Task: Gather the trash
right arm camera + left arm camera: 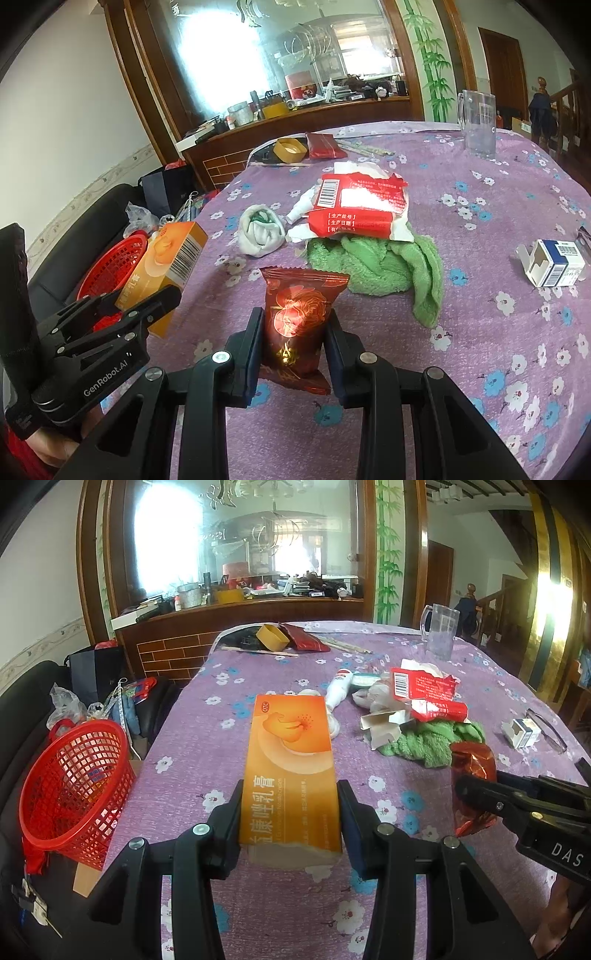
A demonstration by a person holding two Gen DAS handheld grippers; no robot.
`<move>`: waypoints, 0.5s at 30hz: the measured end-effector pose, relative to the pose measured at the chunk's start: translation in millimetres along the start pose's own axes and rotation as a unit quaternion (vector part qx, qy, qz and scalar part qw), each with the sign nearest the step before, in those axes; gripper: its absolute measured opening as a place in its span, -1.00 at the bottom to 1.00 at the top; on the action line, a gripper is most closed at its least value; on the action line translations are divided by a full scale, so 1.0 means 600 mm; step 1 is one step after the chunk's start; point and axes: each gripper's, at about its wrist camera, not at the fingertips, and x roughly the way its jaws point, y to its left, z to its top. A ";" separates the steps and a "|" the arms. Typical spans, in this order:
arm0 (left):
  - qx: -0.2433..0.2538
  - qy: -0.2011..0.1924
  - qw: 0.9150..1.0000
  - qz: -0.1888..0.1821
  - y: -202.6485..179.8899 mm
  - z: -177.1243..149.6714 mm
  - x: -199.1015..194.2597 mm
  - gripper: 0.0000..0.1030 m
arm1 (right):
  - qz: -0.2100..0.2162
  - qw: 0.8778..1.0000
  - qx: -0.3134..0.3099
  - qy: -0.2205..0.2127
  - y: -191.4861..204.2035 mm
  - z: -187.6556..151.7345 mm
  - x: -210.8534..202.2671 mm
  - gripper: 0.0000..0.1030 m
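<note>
While both pieces of trash were held above table, step in hand looked like carry to bin. Orange ointment carton sat clamped between narrowed fingers of left gripper; dark red snack wrapper pinched in right gripper, fingers likewise narrowed. Red mesh basket stood off table's left edge, near carton. Next move likely: swing left over basket, release. Torn red packet, green towel, small blue-white box remained on purple floral tablecloth.

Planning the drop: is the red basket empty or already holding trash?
Cannot tell. The red basket stands tilted beside the table; only dim shapes show through its mesh.
</note>
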 end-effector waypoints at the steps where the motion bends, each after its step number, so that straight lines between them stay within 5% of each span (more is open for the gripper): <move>1: 0.000 0.000 1.000 0.000 0.001 0.000 0.000 -0.13 | -0.001 1.000 0.000 0.000 0.000 0.000 0.000 -0.34; 15: -0.016 -0.005 1.000 0.006 0.031 0.004 -0.011 -0.13 | 0.011 1.000 -0.002 0.013 0.011 0.007 0.010 -0.34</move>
